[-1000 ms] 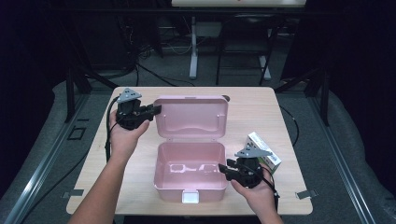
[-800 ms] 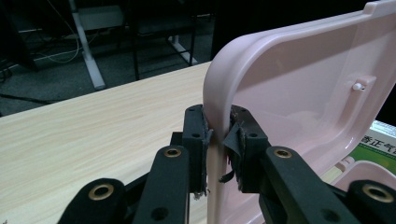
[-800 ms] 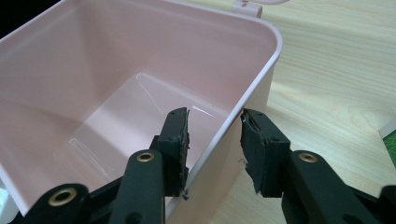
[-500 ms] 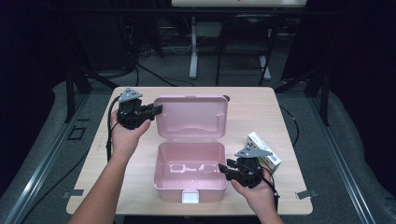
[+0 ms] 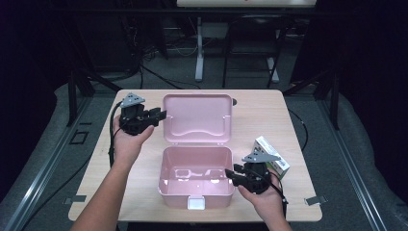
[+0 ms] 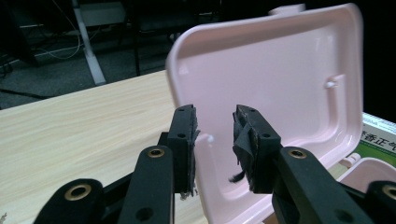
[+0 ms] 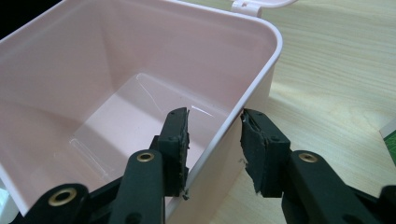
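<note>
- While the pink box (image 5: 195, 180) sits open near the front edge of the counter (image 5: 269, 115), its lid (image 5: 197, 118) stands tilted back on the hinge, leaving the bare inside free to take something.
- At the lid's left edge, the left gripper (image 5: 159, 115) straddles the rim; its fingers (image 6: 184, 140) have just been opening and now stand spread, with the edge between them but no pad pressing, which reads as letting go once the lid rests by itself.
- Right gripper (image 5: 230, 174) straddles the box's right wall, one finger (image 7: 175, 140) inside and the other outside, with a gap on each side; I judge that this hand is there to steady the box, though nothing is pinched.
- Just beyond the right hand (image 5: 264, 202) lies a small white-and-green carton (image 5: 272, 155), near the box and likely the next thing to go in.
</note>
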